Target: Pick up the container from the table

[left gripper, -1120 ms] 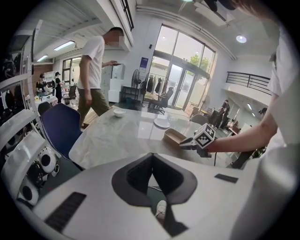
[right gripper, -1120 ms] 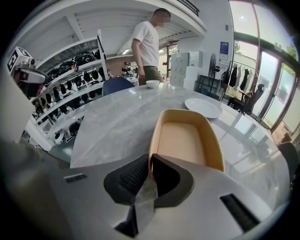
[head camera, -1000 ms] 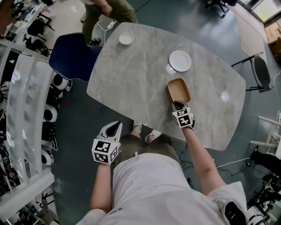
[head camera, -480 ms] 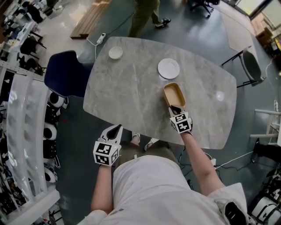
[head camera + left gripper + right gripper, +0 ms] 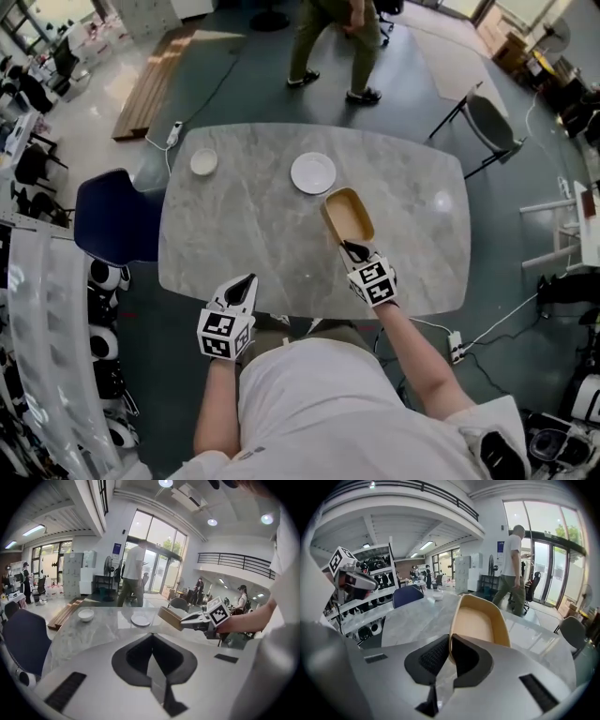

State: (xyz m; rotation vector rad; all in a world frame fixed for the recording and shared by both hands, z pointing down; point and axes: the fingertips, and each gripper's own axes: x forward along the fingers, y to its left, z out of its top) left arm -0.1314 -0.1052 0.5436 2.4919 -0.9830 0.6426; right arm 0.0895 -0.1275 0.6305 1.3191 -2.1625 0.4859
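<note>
Over the last second the right gripper [image 5: 354, 251], its jaws clamped on the near rim, had lifted the container [image 5: 349, 216] off the table [image 5: 244, 234]. It now hung tilted above the table's middle, toward the near edge and close to the white plate [image 5: 313, 172], so the pickup looked all but done. The container was a shallow tan tub, oblong with rounded corners, thin-walled and empty. The left gripper [image 5: 246, 281], jaws together on nothing, hovered off the near edge.
</note>
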